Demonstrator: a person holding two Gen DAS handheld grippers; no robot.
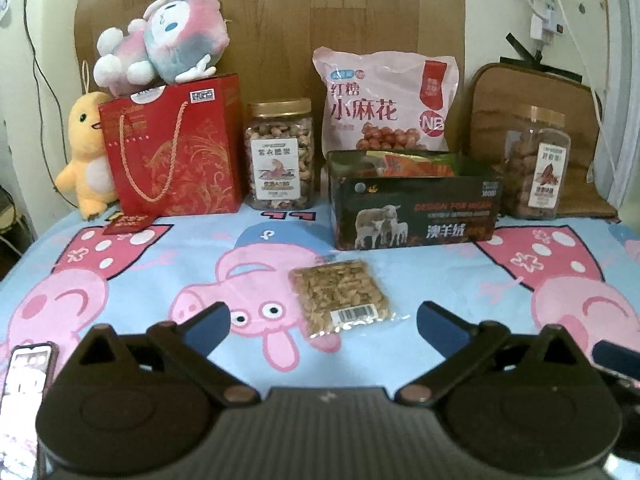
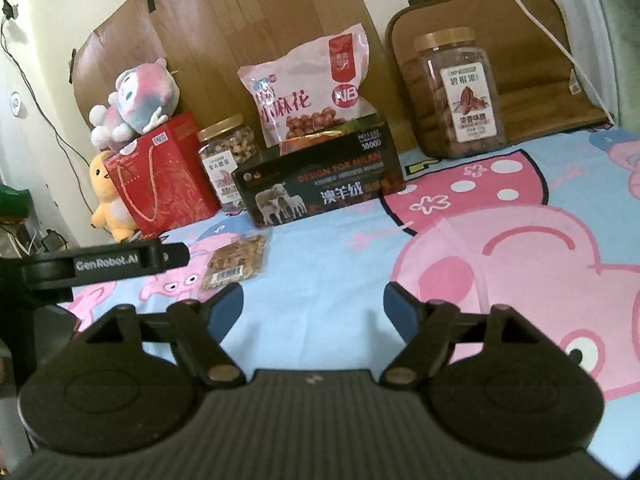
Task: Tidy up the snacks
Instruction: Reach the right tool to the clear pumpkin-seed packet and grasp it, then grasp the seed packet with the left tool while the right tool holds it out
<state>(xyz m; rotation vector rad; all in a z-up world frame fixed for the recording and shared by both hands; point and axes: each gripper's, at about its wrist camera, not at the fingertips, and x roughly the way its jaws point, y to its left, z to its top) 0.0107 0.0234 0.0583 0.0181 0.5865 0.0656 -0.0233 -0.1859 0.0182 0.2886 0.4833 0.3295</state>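
Two grippers hang over a cartoon-pig bedsheet (image 1: 160,248), both with jaws spread wide and nothing between them. Going by size: the red gift bag (image 1: 172,152) stands at ten o'clock in the left wrist view, a pink plush (image 1: 160,46) lying on top of it and a yellow plush (image 1: 86,156) tucked beside it. A pink snack bag (image 1: 386,100) leans upright at twelve o'clock, just behind the dark open box (image 1: 414,210), which already holds some packets. One clear nut jar (image 1: 280,154) stands between the gift bag and the box; a second nut jar (image 1: 536,162) stands at two o'clock, against a brown cushion (image 1: 532,92).

Smallest is the loose packet of nut brittle (image 1: 340,294), lying flat on the sheet just ahead of the left gripper (image 1: 324,320), near its centre line. The right gripper (image 2: 312,306) points at bare sheet, with the packet off at ten o'clock from it.

My reading: the step in hand is fetching that packet, likely bound for the box. The left gripper would need to ease forward and down, straddle the packet's edges, and close gently, since a thin flat wrapper can slip or crumple.
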